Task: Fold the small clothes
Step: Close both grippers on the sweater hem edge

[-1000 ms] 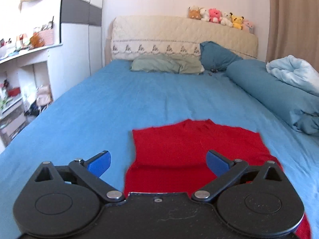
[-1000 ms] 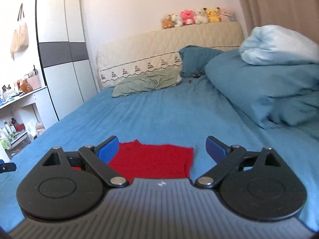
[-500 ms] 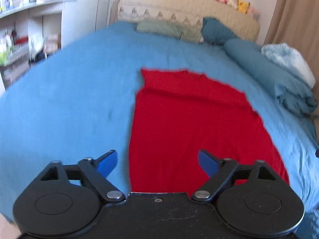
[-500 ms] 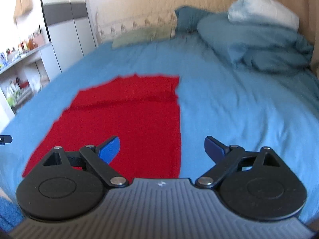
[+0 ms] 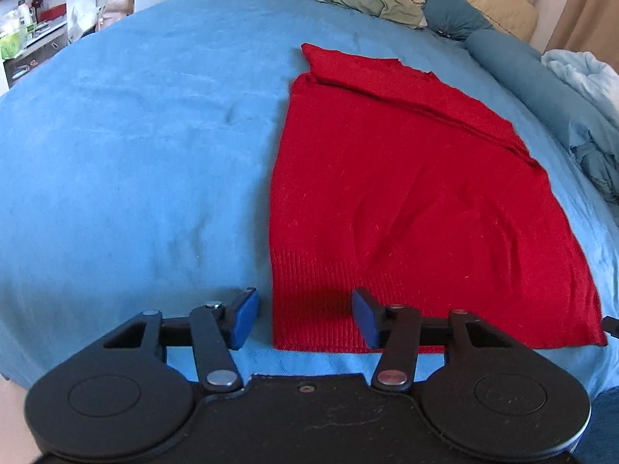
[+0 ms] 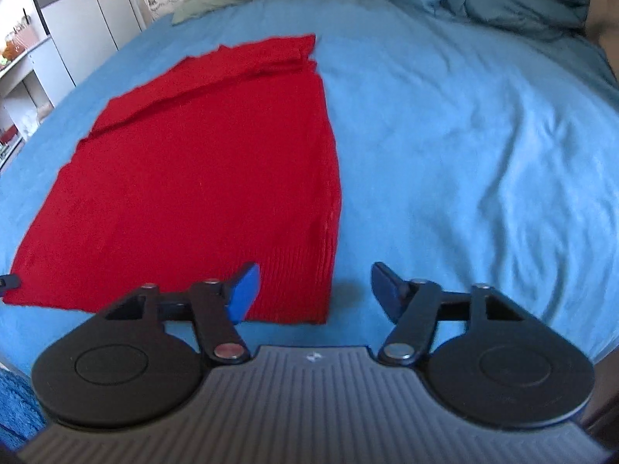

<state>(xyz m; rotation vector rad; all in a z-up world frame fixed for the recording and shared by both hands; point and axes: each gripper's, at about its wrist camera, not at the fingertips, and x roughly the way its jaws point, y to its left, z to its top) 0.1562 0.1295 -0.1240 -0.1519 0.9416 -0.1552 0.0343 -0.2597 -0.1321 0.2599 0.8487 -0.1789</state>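
**Hem Corner Pickup: Red Knit Garment**

Since both sets of jaws stand spread and hold nothing, the step in hand appears to be the grasp of the two near hem corners before the first fold.

**Procedure**

1. Left gripper [image 5: 305, 319]: the near-left hem corner lies between its fingertips, at 12 o'clock in the left wrist view. Lower until both fingertips bracket the ribbed edge, then close on the knit only.
2. Right gripper [image 6: 315, 290]: the near-right hem corner lies between its fingertips, slightly toward 11 o'clock. Treat likewise.
3. Avoid pinching the bed sheet [image 5: 135, 154] together with the hem; the sheet would likely lift with it.
4. Lift both corners evenly, so the fold line stays straight.

**Condition of the garment**

The red garment [image 5: 406, 193] lies flat on the blue sheet, hem toward the grippers. In the left wrist view it runs from 6 o'clock toward 1 o'clock. A ribbed band forms the near hem. A turned-over strip crosses the far end. Shallow wrinkles run lengthwise through the middle. The knit looks soft and is likely to sag when raised.
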